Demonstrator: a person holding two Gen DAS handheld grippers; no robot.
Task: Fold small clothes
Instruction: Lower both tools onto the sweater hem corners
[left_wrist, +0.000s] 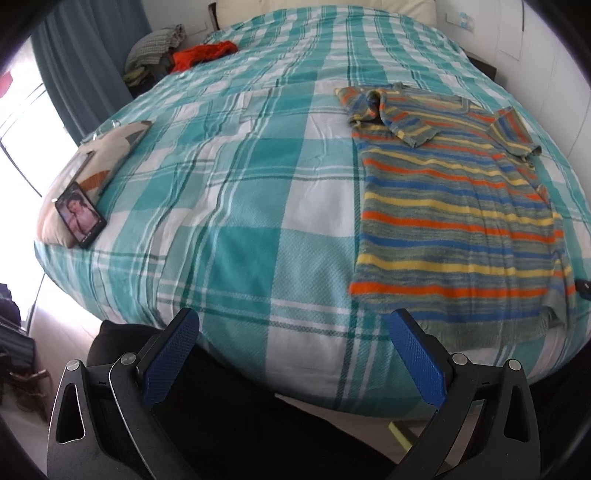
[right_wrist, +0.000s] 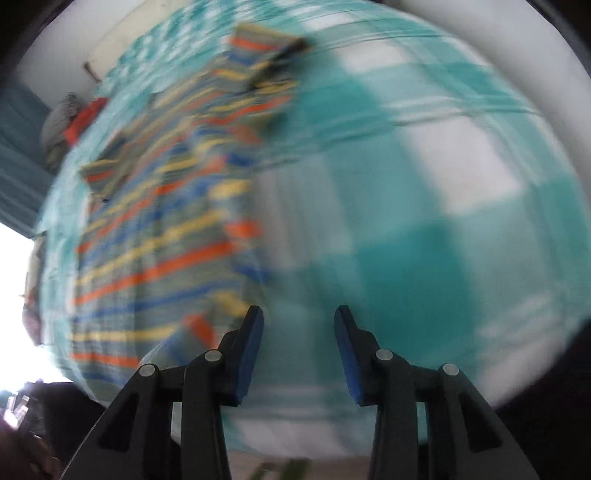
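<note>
The small knitted shirt with orange, blue and yellow stripes (left_wrist: 458, 206) lies flat at two o'clock on the checked teal bedspread (left_wrist: 240, 206). Left gripper (left_wrist: 291, 328) is wide and empty, right gripper (right_wrist: 299, 325) half-wide and empty. I think each should pinch one hem corner evenly.

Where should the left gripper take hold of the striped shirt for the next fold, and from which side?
Probably the bottom hem corner nearest it, from the bed's near edge: the striped shirt lies flat on the checked bedspread, sleeves already folded in, hem closest to the open left gripper.

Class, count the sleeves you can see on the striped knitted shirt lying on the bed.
2. On the striped knitted shirt, one sleeve lies folded inward near the collar; the other sleeve sits at the far right shoulder.
</note>
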